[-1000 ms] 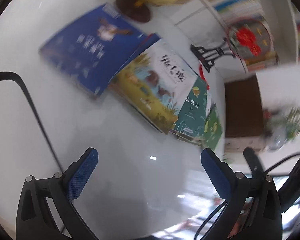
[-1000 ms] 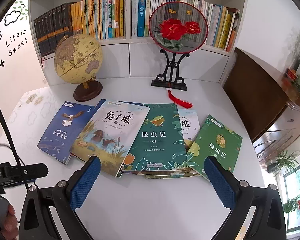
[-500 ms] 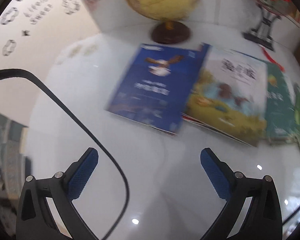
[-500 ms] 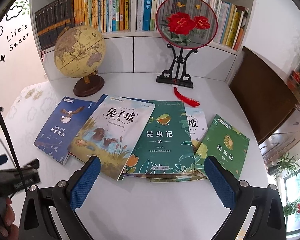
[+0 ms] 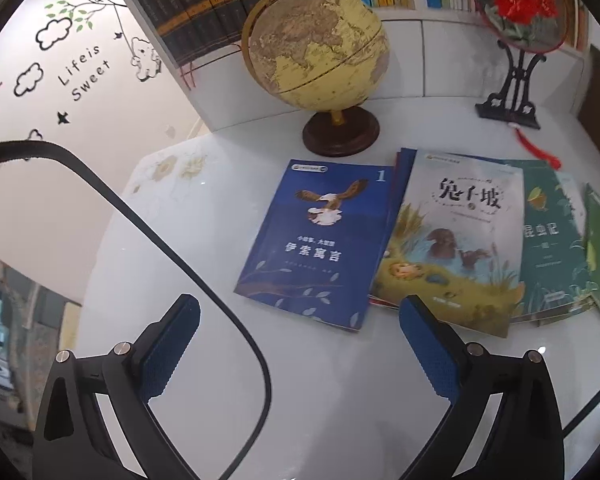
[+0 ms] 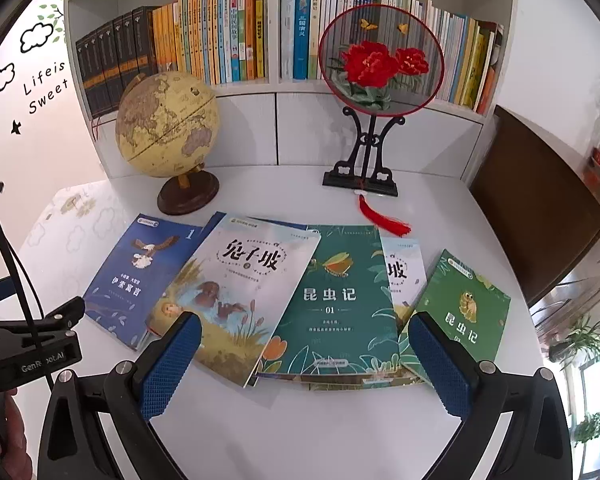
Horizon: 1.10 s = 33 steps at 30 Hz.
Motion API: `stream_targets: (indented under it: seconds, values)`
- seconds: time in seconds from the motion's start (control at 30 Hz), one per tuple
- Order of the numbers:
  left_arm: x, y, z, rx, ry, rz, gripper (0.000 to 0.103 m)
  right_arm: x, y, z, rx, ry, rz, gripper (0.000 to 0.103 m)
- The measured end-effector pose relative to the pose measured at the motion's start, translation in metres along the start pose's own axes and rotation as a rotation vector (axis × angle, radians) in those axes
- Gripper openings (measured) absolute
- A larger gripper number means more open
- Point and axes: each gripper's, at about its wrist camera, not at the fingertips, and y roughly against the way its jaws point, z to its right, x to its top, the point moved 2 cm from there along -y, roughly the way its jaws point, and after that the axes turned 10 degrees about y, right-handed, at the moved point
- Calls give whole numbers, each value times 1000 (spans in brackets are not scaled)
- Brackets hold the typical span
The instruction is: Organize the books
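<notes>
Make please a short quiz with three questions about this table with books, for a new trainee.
1. True or false: the blue eagle book lies under the rabbit book.
2. Which object stands behind the blue eagle book?
A. the globe
B. the fan stand
C. a lamp
3. Fill in: both the left tongs and the right tongs are ____ and hold nothing.

Key
1. True: the rabbit book's left edge covers its right edge.
2. A
3. open
</notes>
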Motion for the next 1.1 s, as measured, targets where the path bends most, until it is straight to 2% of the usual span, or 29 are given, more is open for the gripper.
stream_targets:
  seconds: [0.1,0.27,0.33,0.47,0.6,0.7,0.8,0.87,0.93,1.0,1.1]
  values:
    - [1,5,11,-1,-8,41,100,-1,-5,3,-5,-7,-1,103]
    - [13,7,21,9,-23,127,100,0,-17,11,-63,-9,-31,103]
    - [19,9,21,-9,-16,153,100,4,-17,14,-73,-20,-34,103]
    - [36,9,4,-107,106,102,100,10,-13,14,-116,-6,-43,103]
    - [47,25,-24,-164,239,115,100,16,-8,3,-132,40,-54,103]
    - [55,37,-31,-136,281,143,100,22,-6,-11,-146,96,-55,103]
    - [65,36,-28,-28,284,166,100,29,-9,-24,-138,138,-60,103]
    - [71,35,-37,-52,350,196,100,33,-11,-29,-148,154,-69,103]
    - [79,30,-47,-114,404,224,100,35,-13,-26,-153,150,-91,103]
    - [86,19,-51,-135,394,205,100,37,-12,-23,-166,141,-104,103]
    - [83,7,-58,-162,388,226,100,41,-5,-21,-182,129,-90,103]
